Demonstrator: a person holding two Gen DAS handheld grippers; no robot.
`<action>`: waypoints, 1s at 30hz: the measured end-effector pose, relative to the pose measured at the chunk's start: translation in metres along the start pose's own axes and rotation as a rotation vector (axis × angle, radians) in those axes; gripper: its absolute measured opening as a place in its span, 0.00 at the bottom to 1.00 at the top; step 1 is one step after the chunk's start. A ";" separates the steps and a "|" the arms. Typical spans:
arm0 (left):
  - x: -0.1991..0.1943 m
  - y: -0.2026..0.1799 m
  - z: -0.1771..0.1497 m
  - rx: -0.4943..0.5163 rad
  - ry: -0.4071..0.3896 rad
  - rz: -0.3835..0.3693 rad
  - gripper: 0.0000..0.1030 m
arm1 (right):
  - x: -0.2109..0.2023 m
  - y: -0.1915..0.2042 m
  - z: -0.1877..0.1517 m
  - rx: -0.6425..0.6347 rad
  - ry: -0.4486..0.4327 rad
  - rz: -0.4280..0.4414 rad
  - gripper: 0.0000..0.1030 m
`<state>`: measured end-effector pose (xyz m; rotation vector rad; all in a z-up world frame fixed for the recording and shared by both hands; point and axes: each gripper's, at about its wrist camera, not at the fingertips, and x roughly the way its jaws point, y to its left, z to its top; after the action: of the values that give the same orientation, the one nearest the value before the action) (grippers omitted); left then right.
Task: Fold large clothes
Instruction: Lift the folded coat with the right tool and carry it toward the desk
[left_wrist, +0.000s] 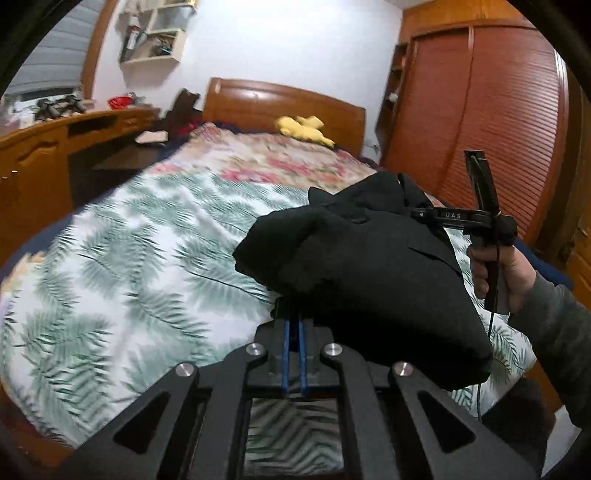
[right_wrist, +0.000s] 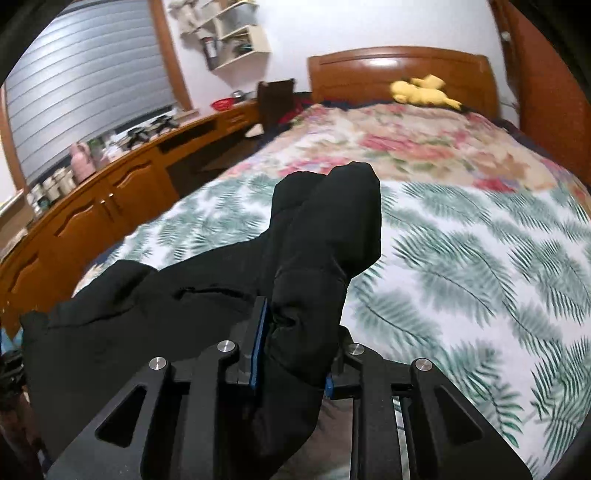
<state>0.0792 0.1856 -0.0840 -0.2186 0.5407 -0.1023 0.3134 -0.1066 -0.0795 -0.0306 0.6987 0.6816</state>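
A black garment (left_wrist: 369, 277) hangs bunched above the bed (left_wrist: 129, 258), held up between both grippers. In the left wrist view my left gripper (left_wrist: 293, 317) has its blue pads (left_wrist: 286, 354) pressed close together, with the garment's near edge pinched at their tips. Further right, a hand (left_wrist: 495, 273) holds my right gripper (left_wrist: 424, 213), whose tips are buried in the cloth's far end. In the right wrist view my right gripper (right_wrist: 295, 354) is shut on a thick fold of the black garment (right_wrist: 147, 325), which fills the gap between its pads (right_wrist: 258, 343) and sticks up beyond them.
The leaf-and-flower bedspread (right_wrist: 461, 258) covers the bed. A yellow plush toy (right_wrist: 421, 92) lies by the wooden headboard (right_wrist: 399, 66). A long wooden desk with cabinets (right_wrist: 110, 199) runs along the left, a red-brown wardrobe (left_wrist: 498, 110) stands on the right.
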 end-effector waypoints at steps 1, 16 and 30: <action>-0.004 0.008 0.001 -0.004 -0.007 0.011 0.02 | 0.005 0.009 0.003 -0.008 0.005 0.007 0.22; -0.058 0.156 0.000 -0.130 -0.073 0.226 0.02 | 0.127 0.189 0.057 -0.199 0.098 0.114 0.22; -0.066 0.281 -0.008 -0.173 -0.042 0.445 0.02 | 0.235 0.312 0.076 -0.249 0.158 0.182 0.22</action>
<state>0.0299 0.4677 -0.1239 -0.2634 0.5455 0.3814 0.3054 0.2905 -0.1016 -0.2546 0.7703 0.9462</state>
